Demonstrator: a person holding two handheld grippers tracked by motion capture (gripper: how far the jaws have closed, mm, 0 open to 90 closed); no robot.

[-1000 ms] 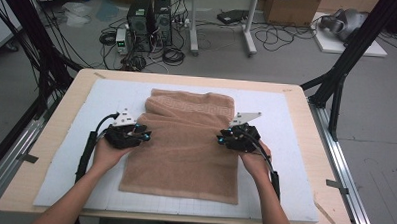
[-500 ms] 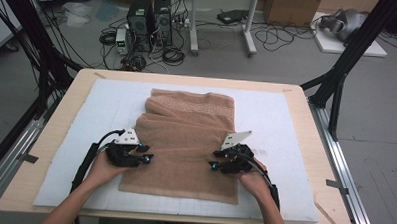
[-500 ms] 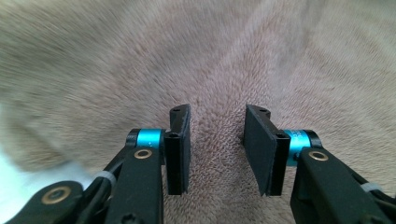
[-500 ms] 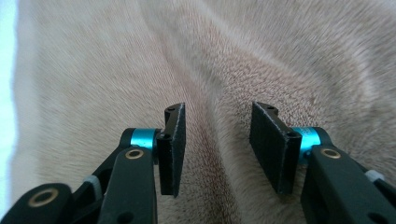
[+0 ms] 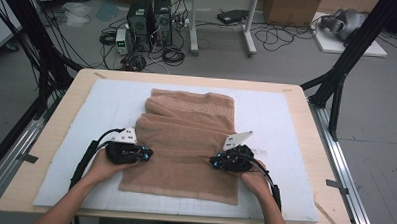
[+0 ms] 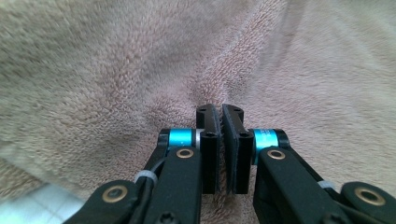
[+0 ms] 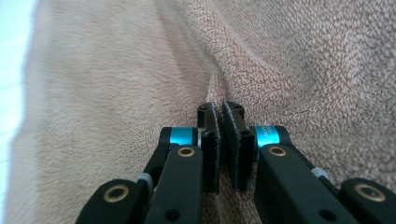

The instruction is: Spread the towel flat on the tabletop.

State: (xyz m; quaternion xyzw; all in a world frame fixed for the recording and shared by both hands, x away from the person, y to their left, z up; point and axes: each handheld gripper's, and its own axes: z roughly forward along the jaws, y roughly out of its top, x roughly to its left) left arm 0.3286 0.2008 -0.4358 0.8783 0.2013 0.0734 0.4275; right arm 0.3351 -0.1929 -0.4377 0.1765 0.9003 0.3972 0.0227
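Folding step: left claw and right claw, jaws just closed, each pinch towel fold at its side edges. Next: lift both evenly, carry fold toward towel's near edge.

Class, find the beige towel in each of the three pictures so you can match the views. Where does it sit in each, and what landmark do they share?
High view: the beige towel lies mid-table on the white mat, between both tools.
Left gripper view: it spreads behind the left tool, which pinches a fold.
Right gripper view: it spreads behind the right tool, also pinching a fold.
Shared landmark: the white mat at the towel's edge.
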